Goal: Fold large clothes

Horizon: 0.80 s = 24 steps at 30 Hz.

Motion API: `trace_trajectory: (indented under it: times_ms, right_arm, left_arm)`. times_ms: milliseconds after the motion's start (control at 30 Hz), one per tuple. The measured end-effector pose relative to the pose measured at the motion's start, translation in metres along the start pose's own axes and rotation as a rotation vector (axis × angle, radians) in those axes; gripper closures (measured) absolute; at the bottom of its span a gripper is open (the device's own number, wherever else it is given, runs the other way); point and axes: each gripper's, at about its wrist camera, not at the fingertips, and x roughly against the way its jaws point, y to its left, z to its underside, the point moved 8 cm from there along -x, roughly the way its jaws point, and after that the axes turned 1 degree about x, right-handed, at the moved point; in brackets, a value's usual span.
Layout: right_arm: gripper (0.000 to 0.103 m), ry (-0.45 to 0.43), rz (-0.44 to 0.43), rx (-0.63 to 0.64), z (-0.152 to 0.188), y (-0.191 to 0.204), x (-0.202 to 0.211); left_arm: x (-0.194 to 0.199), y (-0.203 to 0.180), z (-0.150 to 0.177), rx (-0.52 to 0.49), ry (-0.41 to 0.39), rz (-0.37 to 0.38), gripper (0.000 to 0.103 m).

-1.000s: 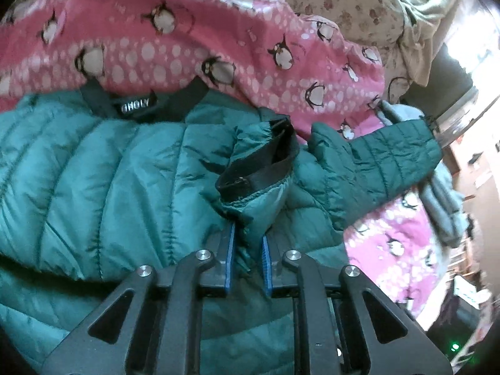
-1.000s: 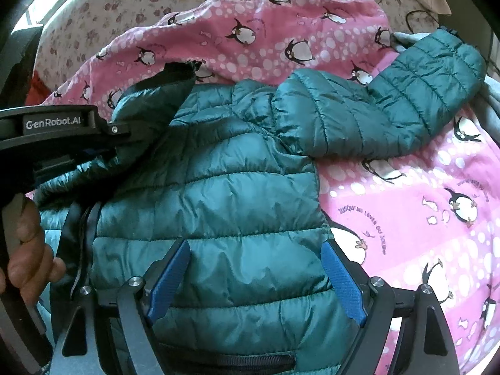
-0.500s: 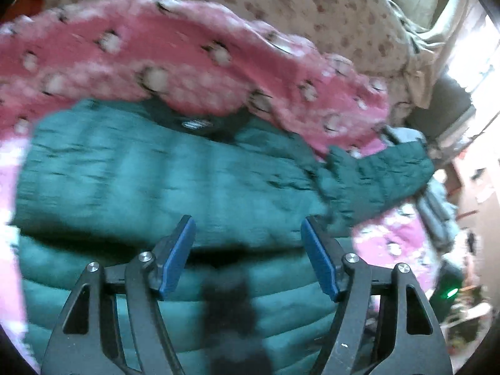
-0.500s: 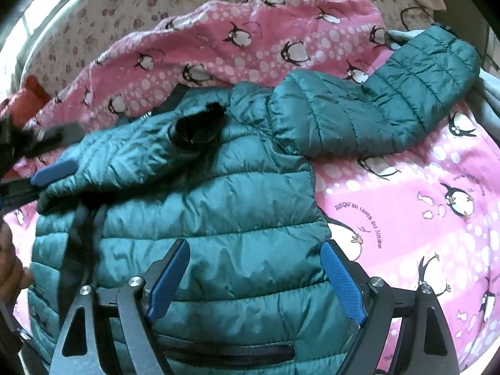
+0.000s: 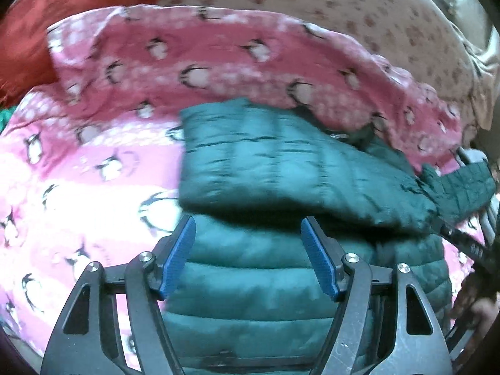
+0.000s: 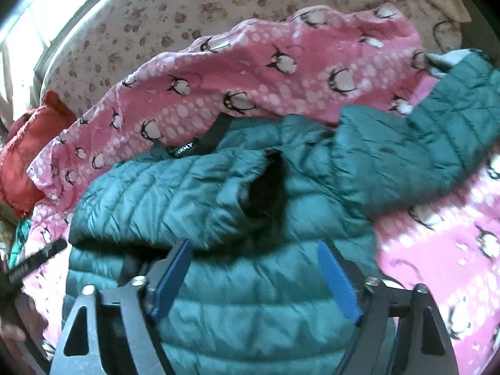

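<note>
A teal quilted puffer jacket (image 5: 281, 297) lies on a pink penguin blanket (image 5: 93, 162). Its left sleeve (image 5: 281, 168) is folded across the chest, with the dark cuff opening (image 6: 265, 187) showing in the right wrist view. The other sleeve (image 6: 422, 143) stretches out to the right. My left gripper (image 5: 248, 259) is open and empty above the jacket's left body. My right gripper (image 6: 256, 281) is open and empty above the jacket body (image 6: 250, 312), just below the folded sleeve. The jacket's black collar (image 6: 200, 143) shows at the top.
The blanket lies on a bed with a beige floral sheet (image 6: 156, 15). A red cushion (image 6: 28, 150) sits at the far left, and also shows in the left wrist view (image 5: 47, 25). A grey garment (image 5: 475, 156) lies beyond the outstretched sleeve.
My left gripper let go of the sleeve cuff, opened and drew back to the left. The sleeve now lies folded across the jacket. My right gripper stayed open and moved in closer.
</note>
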Motion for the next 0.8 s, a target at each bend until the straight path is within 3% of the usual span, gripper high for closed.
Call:
trace_trajectory:
  times_ms: [133, 267, 367, 500, 567, 733, 800]
  right_arm:
    - [0.034, 0.047, 0.007, -0.059, -0.008, -0.002, -0.028]
    - [0.065, 0.072, -0.043, -0.049, -0.008, 0.008, -0.049]
    - [0.083, 0.036, -0.048, -0.035, -0.011, 0.010, -0.047]
    - [0.088, -0.076, -0.025, -0.028, -0.030, 0.000, -0.021]
    - [0.089, -0.126, 0.028, 0.002, -0.042, -0.007, -0.010]
    - [0.090, -0.157, 0.171, 0.084, -0.052, -0.018, -0.019]
    - [0.090, -0.130, 0.210, 0.096, -0.045, -0.022, -0.037]
  left_arm:
    - [0.000, 0.028, 0.004, 0.043, -0.005, -0.046, 0.033]
    - [-0.005, 0.044, 0.010, 0.078, 0.014, -0.054, 0.033]
    - [-0.009, 0.052, 0.012, 0.110, 0.031, -0.045, 0.033]
    - [-0.012, 0.059, 0.010, 0.152, 0.027, -0.041, 0.033]
    - [-0.014, 0.060, 0.010, 0.158, 0.028, -0.041, 0.033]
    - [-0.022, 0.056, 0.016, 0.146, 0.044, -0.040, 0.033]
    - [-0.024, 0.054, 0.018, 0.142, 0.051, -0.042, 0.033]
